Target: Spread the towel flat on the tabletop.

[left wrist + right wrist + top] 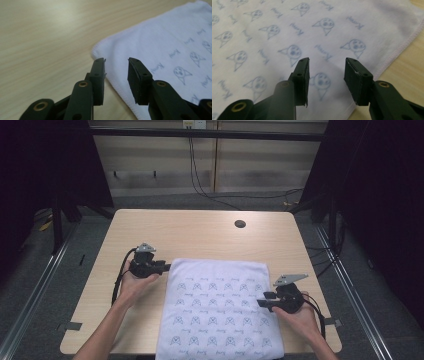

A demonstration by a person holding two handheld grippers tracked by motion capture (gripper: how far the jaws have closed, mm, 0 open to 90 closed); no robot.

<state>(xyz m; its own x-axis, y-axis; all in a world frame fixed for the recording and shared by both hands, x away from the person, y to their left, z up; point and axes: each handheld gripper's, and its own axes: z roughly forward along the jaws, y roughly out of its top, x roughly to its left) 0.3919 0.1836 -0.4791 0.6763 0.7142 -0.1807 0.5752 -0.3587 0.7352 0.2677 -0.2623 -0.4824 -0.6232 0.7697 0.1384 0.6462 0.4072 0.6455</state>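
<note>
1. The white towel (219, 307), printed with small blue cat faces, lies flat on the wooden table (200, 232), its near edge hanging over the table's front.
2. It looks soft, light and limp, so it likely sags and folds when lifted; the stitched hem at the corners offers the surest hold.
3. The left gripper (116, 62) has its jaws spread, empty, at the towel's far-left corner.
4. The right gripper (326, 62) hovers with jaws spread over the towel's right side, pinching nothing.
</note>
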